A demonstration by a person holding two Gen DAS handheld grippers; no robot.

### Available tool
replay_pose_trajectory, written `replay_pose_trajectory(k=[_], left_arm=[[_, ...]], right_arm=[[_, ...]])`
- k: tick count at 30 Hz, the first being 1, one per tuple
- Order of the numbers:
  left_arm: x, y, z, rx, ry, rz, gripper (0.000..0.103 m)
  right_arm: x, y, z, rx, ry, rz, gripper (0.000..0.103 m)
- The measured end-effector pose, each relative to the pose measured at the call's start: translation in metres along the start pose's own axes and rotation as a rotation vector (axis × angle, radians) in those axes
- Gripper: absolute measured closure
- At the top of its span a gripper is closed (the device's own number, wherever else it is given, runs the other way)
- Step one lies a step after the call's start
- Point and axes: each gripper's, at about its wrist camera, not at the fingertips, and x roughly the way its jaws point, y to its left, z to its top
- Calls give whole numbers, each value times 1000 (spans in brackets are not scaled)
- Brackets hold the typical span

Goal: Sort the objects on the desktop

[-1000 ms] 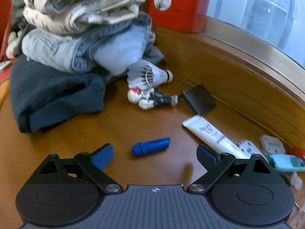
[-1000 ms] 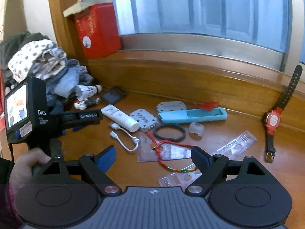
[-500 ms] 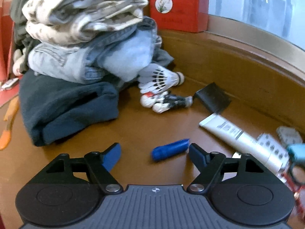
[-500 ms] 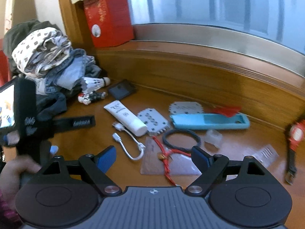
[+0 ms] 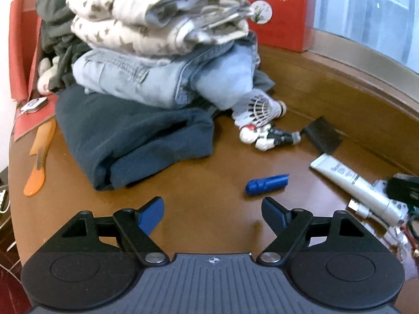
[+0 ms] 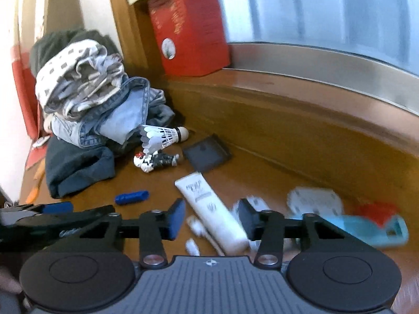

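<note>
A brown wooden desk (image 5: pixel 214 172) runs up to a raised wooden ledge below a window, with a red box (image 6: pixel 188 28) standing on the ledge in the corner. A pile of folded clothes (image 5: pixel 157 60) fills the back left of the desk: patterned white cloth on top, light jeans under it, a dark blue garment at the bottom. Just beside the pile lie a white shuttlecock (image 5: pixel 258 110) and a small toy figure (image 5: pixel 267 136), with a flat black square (image 5: pixel 323 134) next to them. An orange comb (image 5: pixel 39 162) lies at the far left edge.

The left gripper (image 5: pixel 213 209) hangs over bare wood with its jaws wide apart and nothing between them; a blue cylinder (image 5: pixel 267 183) lies on the desk just ahead of its right finger, not touching it.

The right gripper (image 6: pixel 212 219) has its jaws narrowed, having just been closing, and the white tube (image 6: pixel 212 212) lies on the desk between them. A gap shows on each side of the tube, so the pads do not press it. A white cable (image 6: pixel 195 231) lies beside the tube, and a light blue case (image 6: pixel 371 229) sits blurred to the right.
</note>
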Motion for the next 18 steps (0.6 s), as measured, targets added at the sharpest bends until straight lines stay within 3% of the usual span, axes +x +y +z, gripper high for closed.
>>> replay_pose_trajectory(k=[2,7,10,12,14,18], left_arm=[[-1,1,2,-6,0,13,22],[-5,19,-6,-16,24,13,22],[-7,28,-10,-8,39,-9,21],[-11,32,-11,4,31,-16,21],[-14,36,-11,10,21,-32,20],[-14,36,-7,24,0,-59,20]], right_arm=[[22,8,18,-37,25,57,67],[88,34,70,-98,80,138,67],[119,53,88,-138,57,134,67],[137,63,100,-148,31,130,64],[152,71,109,-171,31,127,48],[175,83,112,-292,86,75,49]])
